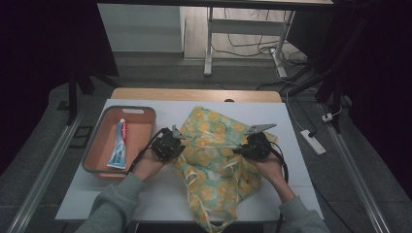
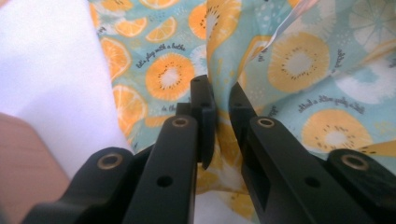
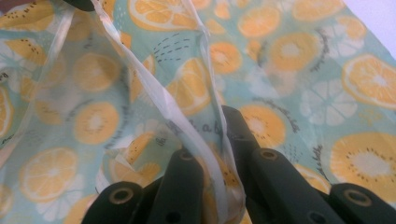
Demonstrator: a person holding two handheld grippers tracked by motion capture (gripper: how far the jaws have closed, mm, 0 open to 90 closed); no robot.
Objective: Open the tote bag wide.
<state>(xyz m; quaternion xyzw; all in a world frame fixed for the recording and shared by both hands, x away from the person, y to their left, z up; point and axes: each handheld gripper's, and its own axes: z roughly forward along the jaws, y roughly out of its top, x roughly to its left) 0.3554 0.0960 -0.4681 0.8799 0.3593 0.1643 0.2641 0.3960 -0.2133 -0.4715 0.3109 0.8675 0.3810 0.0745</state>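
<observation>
Black jaws of the left claw point(image 2: 219, 122) pinch a fold of the thin turquoise fabric bag printed with orange slices point(image 2: 299, 70); the right claw point(image 3: 212, 154) is pressed together on its white-edged rim. It lies crumpled mid-table point(image 1: 145, 199), beside an orange tray point(image 1: 99, 145) holding a toothpaste tube point(image 1: 119, 144). Each bite looks shallow, so pulling apart could slip the cloth free or strain a seam. Print reads "let's play with a…"; the tube's label is unreadable.

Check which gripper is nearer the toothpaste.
Left. The left gripper grips the bag just right of the tray holding the toothpaste; the right gripper grips the bag farther right.
</observation>
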